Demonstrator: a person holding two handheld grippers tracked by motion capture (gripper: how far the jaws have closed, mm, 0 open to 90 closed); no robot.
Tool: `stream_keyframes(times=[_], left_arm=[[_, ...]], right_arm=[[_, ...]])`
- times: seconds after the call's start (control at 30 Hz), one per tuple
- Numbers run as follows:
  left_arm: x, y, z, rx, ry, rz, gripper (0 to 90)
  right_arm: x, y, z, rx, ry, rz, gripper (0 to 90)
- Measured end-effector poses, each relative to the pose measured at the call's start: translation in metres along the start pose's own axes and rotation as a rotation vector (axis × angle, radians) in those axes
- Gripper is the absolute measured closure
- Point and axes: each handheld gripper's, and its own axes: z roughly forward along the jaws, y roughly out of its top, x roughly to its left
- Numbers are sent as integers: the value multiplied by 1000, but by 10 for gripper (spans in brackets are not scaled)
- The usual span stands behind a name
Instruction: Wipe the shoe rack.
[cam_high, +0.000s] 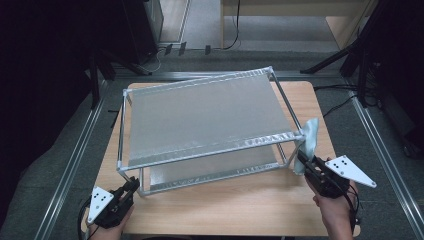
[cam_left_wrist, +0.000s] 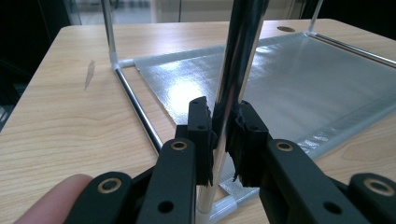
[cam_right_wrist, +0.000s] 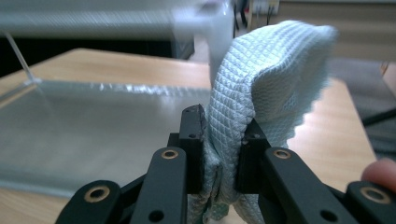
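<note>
Left tool (cam_left_wrist: 223, 135) clamps the rack's front leg (cam_left_wrist: 236, 70) steady on the surface (cam_high: 260, 210), right tool (cam_right_wrist: 223, 140) grips the blue cloth (cam_right_wrist: 271, 74) at the rack's right corner post (cam_high: 301, 135); wipe with firm, even contact.

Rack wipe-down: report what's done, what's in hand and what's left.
Done: the left tongs are clamped on the rack's front left post, steadying the rack. In hand: the right tongs grip a pale blue cloth, raised against the front right corner. Left: whether any rails or shelves are wiped can't be told.
</note>
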Motion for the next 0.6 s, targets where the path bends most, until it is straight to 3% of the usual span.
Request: stream_keyframes(times=[0.1, 0.2, 0.23, 0.27, 0.3, 0.33, 0.4, 0.47, 0.6], left_arm=[[0, 0, 0, -1, 2, 2, 798], [0, 0, 0, 0, -2, 1, 797], [0, 0, 0, 0, -2, 1, 797], [1, 0, 0, 1, -3, 1, 797], [1, 0, 0, 1, -5, -2, 797], [1, 0, 0, 1, -5, 1, 796], [1, 0, 0, 0, -4, 4, 797], [1, 0, 0, -1, -4, 5, 798], [1, 0, 0, -2, -3, 8, 798]], right_arm=[[3, -1, 1, 14, -7, -19, 773], [-1, -18, 13, 95, -4, -22, 772], [-1, -18, 13, 95, -4, -22, 772], [-4, -26, 18, 136, 6, -13, 771], [-6, -33, 24, 182, 18, 8, 769], [-14, -47, 34, 284, 55, 88, 767], [-17, -54, 39, 326, 40, 119, 768], [-15, -51, 37, 312, 34, 105, 768], [-1, -28, 26, 222, 11, 35, 768]])
